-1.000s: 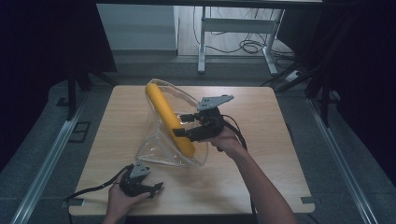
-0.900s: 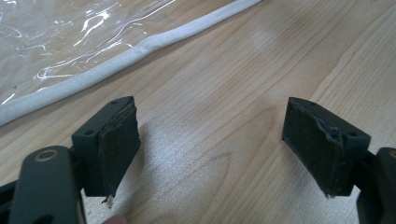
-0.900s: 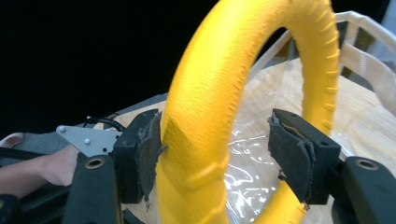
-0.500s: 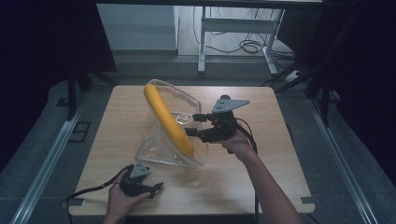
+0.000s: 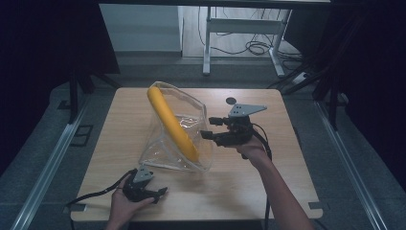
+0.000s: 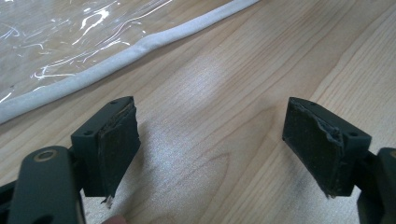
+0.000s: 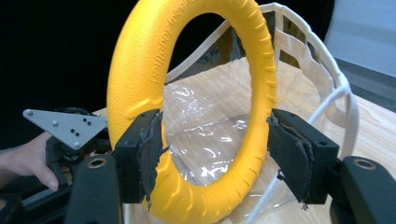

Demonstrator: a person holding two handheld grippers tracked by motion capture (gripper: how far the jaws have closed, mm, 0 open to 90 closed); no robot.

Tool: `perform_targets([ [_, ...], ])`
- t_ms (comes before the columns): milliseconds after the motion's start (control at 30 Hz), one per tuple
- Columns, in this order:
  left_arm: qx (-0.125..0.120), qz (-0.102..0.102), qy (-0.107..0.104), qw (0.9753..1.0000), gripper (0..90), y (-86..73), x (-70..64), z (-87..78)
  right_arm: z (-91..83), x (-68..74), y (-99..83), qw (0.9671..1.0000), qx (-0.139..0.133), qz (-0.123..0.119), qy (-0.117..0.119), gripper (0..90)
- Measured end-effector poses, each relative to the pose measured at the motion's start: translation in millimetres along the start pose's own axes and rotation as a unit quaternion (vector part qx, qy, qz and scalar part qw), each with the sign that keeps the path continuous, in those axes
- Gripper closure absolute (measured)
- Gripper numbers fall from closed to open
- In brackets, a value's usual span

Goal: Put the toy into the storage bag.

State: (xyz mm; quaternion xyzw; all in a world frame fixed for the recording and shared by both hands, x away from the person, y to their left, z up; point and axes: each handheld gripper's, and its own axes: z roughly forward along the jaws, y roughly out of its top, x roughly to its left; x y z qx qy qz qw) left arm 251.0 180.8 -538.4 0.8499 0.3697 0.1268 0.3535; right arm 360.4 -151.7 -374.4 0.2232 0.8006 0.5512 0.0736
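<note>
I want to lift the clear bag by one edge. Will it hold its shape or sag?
Probably sags: the clear bag is thin, wrinkled film, and only its white piping looks firmer. The yellow ring standing inside seems to prop it up, so it may slump or tip if the ring shifts.

— What carries everything here?
— A light wooden desk (image 5: 268,191), its grain plain to see in the left gripper view.
— Anything lying on it apart from the work?
— A small dark round spot (image 5: 231,101) near the far edge; too small to tell what it is.
— And beyond the desk?
— A grey floor (image 5: 143,72), a white metal frame (image 5: 239,26) standing on it, and loose black cables (image 5: 253,47) coiled beside that frame.
</note>
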Motion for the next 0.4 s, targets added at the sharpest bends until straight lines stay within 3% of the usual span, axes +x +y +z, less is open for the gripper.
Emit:
perform_targets([
  [400,0.002,-0.001,0.000,1.0000,18.5,0.0,0.0,0.4,-2.2,-2.3,-9.4,1.0000,0.003,0.004,-0.005,35.6],
])
